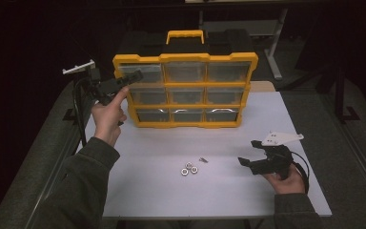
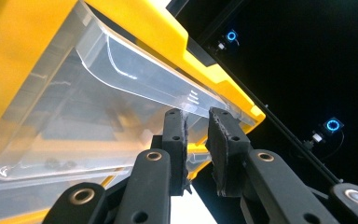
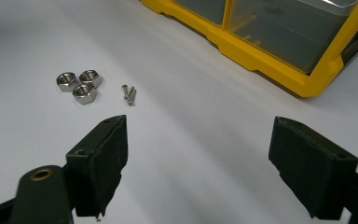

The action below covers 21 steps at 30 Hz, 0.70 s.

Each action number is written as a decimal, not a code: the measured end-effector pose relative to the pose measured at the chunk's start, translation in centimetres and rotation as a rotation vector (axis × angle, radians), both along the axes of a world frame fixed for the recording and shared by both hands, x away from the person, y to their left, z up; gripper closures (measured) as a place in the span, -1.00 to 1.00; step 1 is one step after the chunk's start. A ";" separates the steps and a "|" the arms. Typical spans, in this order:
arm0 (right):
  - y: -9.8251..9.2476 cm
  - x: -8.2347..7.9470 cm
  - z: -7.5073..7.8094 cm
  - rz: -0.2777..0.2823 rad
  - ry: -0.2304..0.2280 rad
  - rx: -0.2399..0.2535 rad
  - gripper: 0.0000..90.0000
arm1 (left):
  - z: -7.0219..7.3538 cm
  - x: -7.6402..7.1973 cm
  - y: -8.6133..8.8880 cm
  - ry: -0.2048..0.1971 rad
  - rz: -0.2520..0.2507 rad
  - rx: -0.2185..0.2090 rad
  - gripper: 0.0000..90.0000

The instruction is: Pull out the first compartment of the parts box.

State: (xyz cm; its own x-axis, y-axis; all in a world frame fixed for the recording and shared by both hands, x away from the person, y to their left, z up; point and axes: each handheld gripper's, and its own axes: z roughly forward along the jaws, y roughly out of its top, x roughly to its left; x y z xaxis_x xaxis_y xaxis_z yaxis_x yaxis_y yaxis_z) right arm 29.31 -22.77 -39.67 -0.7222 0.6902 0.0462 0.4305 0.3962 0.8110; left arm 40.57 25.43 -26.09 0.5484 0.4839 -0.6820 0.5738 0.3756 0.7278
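Left gripper [image 2: 196,140] has its jaws pinched on the lip of the top-left clear drawer [image 2: 98,93] in the yellow organizer [image 1: 185,90], presumably to slide it out; the exact bite is hard to see. Right gripper [image 3: 198,163] hangs near-right, jaws wide apart, waiting by the three nuts [image 3: 79,84] and screws [image 3: 129,94]. White table [image 1: 228,191], pitch-dark room around it.

The organiser case [image 1: 185,64] is moulded in glossy yellow plastic, and its drawers [image 2: 98,107] are formed of clear, smooth, reflective plastic. The nuts [image 3: 79,85] and screws [image 3: 129,93] are made of bright, polished metal. The desk [image 1: 209,186] is covered by a matt white, smooth surface. The pads [image 3: 105,158] of the right claw [image 3: 200,163] are faced with rough, matt black rubber-like material, worn at the edges.
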 end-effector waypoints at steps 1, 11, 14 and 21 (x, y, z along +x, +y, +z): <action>0.0 0.0 0.0 -0.001 0.001 0.001 -0.59 | 0.0 -0.1 0.0 0.002 -0.002 -0.002 0.70; -0.1 0.0 0.0 0.000 0.003 0.000 -0.59 | 0.1 -0.8 0.2 0.001 -0.019 0.001 0.70; 0.0 -0.1 0.0 -0.002 0.001 0.001 -0.59 | 0.2 -1.2 0.2 -0.005 -0.024 0.011 0.70; -0.1 0.0 -0.1 0.000 0.003 -0.001 -0.59 | 0.2 -1.9 0.3 -0.015 -0.038 0.023 0.70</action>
State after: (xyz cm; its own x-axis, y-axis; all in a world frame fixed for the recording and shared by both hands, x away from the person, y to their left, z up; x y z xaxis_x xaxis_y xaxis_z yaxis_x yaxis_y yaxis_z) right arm 29.27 -22.83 -39.75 -0.7220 0.6902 0.0475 0.4330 0.3973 0.8091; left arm 38.64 25.75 -25.87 0.5767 0.4785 -0.6621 0.5759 0.3367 0.7450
